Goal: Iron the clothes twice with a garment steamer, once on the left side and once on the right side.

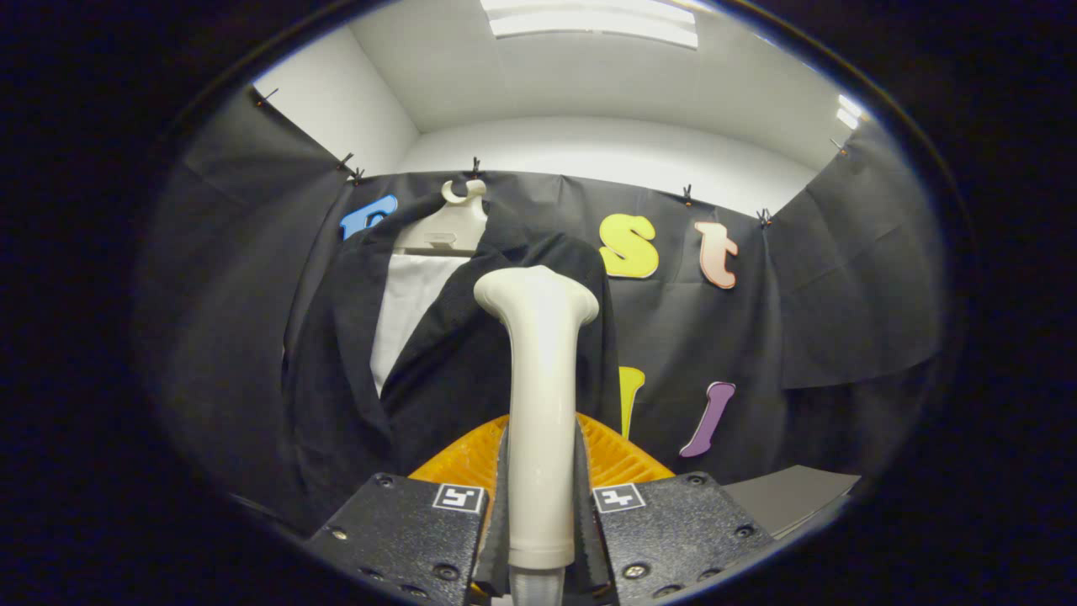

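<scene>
A black cloth hangs as the far wall of the booth and bends round on the left and right, fixed along its top edge by small clips. Above it stand white walls and a white ceiling with a bright light panel

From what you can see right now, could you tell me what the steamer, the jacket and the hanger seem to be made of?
The steamer, clamped between the gripper fingers, looks like smooth cream plastic with a soft sheen. The jacket beyond it seems a dark woven fabric, matte, with a fine nubby texture. The hanger looks like pale moulded plastic, though painted wood is possible.
</scene>
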